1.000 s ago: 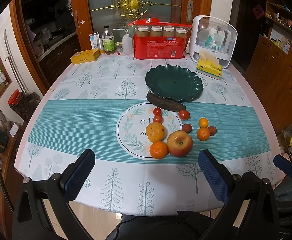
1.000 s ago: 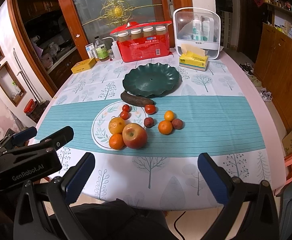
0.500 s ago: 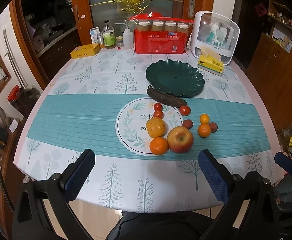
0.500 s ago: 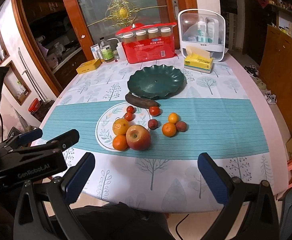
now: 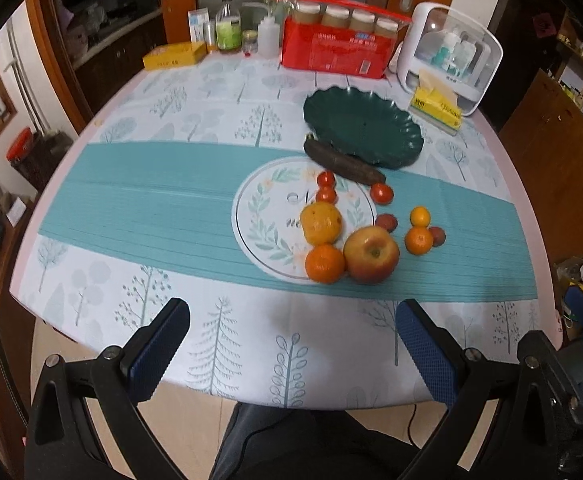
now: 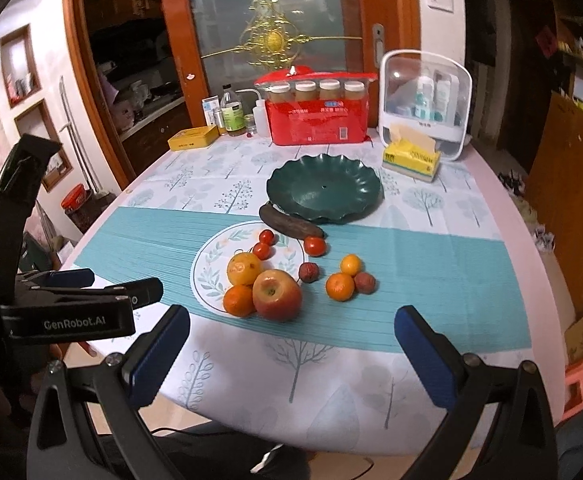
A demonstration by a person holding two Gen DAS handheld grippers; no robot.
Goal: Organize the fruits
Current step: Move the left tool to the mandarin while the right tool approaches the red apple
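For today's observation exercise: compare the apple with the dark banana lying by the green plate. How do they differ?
The apple is round, red-yellow and fresh-looking; the banana is long, slim and dark brown. The apple sits nearest the camera, touching an orange; the banana lies against the green plate. Both rest on the table, ungripped.

**A home dining room**

A round table (image 6: 503, 216) under a tree-print tablecloth (image 6: 227, 184) sits before a wood-framed glass door (image 6: 271, 20) at twelve o'clock. Wooden cabinets (image 6: 567, 184) stand at three o'clock; kitchen counters (image 6: 151, 108) show at ten o'clock.
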